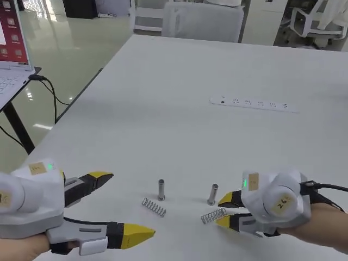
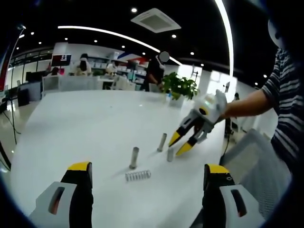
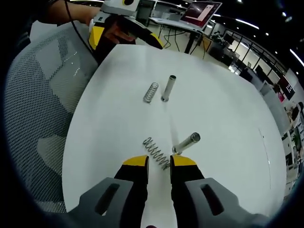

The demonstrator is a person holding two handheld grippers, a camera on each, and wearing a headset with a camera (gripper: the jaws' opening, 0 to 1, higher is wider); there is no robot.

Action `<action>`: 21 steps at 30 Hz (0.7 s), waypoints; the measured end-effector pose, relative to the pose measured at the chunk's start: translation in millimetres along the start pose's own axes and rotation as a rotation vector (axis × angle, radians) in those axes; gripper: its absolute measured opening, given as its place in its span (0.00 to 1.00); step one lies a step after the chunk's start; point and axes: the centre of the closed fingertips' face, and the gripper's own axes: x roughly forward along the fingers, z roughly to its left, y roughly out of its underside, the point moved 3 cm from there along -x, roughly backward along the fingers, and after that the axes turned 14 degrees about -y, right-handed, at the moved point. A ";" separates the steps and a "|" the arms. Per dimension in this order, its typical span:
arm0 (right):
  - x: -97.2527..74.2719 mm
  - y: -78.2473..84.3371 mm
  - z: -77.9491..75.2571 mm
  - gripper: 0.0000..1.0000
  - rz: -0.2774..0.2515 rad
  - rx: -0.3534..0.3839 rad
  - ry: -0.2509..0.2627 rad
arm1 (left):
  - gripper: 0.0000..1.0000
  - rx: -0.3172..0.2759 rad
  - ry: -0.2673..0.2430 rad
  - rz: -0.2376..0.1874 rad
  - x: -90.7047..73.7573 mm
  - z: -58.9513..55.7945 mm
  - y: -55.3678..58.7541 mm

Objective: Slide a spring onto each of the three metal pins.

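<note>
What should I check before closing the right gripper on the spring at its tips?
1. Right gripper open: ok.
2. Spring has one end between the tips: ok.
3. Pin beside it upright and bare: ok.
4. Left gripper open, clear of the parts: ok.
5. Other pin upright and bare, other spring lying beside it: ok.
6. Three pins on the table: cannot tell; I count two.

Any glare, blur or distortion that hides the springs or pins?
Head view: even light, faint shadows, pins and springs readable; glare on the floor. Left gripper view: strong fisheye bend, ceiling lights streak, parts small and soft. Right gripper view: table edge bowed, near spring sharp.
</note>
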 end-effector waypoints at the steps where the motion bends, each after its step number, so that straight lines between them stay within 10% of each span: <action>1: 1.0 1.1 -0.2 0.15 0.003 0.005 -0.006 | 0.94 -0.002 -0.001 -0.001 0.0 0.4 -0.1; 21: 0.7 13.8 10.5 0.08 0.033 0.050 -0.034 | 0.94 0.005 0.002 0.004 -6.6 0.2 -0.6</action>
